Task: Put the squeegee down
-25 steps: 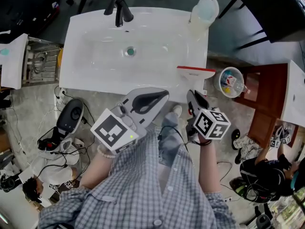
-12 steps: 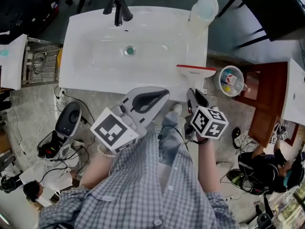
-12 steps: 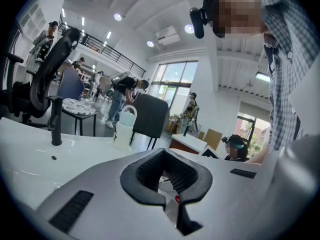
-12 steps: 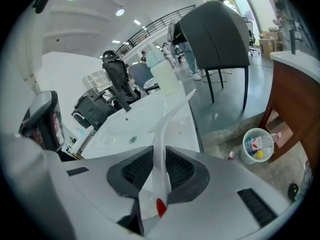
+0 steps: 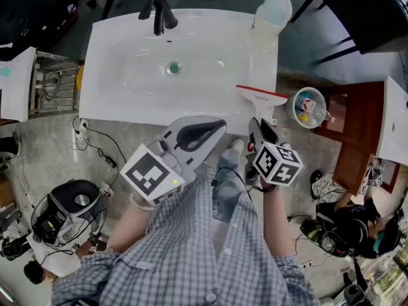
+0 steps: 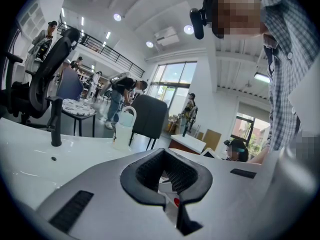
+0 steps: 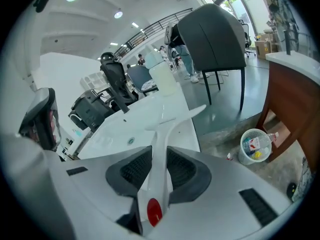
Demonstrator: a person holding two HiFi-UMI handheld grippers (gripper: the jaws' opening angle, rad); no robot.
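The squeegee (image 5: 261,96), white with a red blade strip, lies with its blade on the front right rim of the white sink (image 5: 115,104), tilted, its handle running back over the edge. My right gripper (image 5: 259,129) is around that handle (image 7: 161,151). Its jaws are opening, and the handle stands loosely between the pads. My left gripper (image 5: 218,125) hovers just in front of the sink's front edge, to the left of the right one. It is shut with nothing in it (image 6: 162,156).
A black faucet (image 5: 159,13) stands at the sink's back and a clear jug (image 5: 273,11) at its back right corner. On the floor are a waste bin (image 5: 309,109) by a wooden cabinet (image 5: 357,139), cables, and a black machine (image 5: 70,210) at the left.
The squeegee's blade has tipped, its right end lower on the sink rim. My right gripper shifted slightly toward me. The black machine on the floor moved toward the lower left.
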